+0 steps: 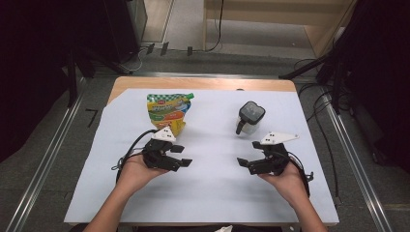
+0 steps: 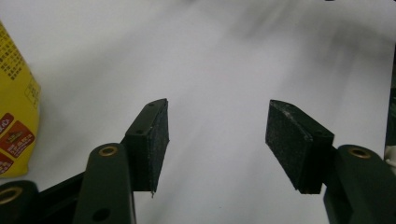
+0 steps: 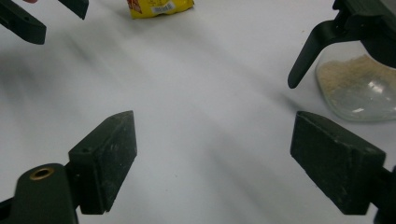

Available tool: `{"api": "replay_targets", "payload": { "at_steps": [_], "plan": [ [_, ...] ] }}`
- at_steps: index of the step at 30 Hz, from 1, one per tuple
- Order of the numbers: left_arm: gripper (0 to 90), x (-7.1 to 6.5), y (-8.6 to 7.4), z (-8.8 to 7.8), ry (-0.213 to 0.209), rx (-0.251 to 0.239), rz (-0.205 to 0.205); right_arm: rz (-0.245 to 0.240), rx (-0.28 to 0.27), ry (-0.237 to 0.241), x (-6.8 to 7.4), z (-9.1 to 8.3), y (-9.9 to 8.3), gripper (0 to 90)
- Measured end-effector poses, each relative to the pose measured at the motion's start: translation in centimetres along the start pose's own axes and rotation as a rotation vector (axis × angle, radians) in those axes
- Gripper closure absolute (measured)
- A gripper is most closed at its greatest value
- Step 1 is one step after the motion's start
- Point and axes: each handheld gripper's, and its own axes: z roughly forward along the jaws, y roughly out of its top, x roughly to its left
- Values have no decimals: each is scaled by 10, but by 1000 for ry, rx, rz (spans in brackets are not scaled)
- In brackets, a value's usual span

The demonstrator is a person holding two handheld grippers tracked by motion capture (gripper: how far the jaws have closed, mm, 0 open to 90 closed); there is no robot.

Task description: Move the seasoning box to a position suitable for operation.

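Hovering with jaws wide and empty, the left gripper [image 1: 183, 155] sat just short of the soft, crinkly refill pouch [image 1: 168, 112] toward the table's far-left edge, best pinched at its flat bottom seam, while the right gripper [image 1: 247, 163], likewise spread, neared the fragile glass jar [image 1: 249, 119].

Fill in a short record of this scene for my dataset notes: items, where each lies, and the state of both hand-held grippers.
surface: white sheet on a table
pouch: yellow-green, lying flat, far left, spout cap at its top right corner
jar: clear, black lid and handle, far right, holds tan powder
left hand-held gripper: open, nothing between the jaws, just near of the pouch
right hand-held gripper: open, nothing between the jaws, near of the jar
contact: neither gripper touches an item
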Motion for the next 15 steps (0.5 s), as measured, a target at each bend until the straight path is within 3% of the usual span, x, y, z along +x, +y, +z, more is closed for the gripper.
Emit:
{"api": "replay_targets", "payload": {
  "at_steps": [7,15],
  "plan": [
    [389,2,-2,-3,10,-1,-9,-22,9,21,0,-1,-1,253],
    [376,2,-2,0,19,12,-14,-28,16,2,-2,-1,-1,301]
  ]
}}
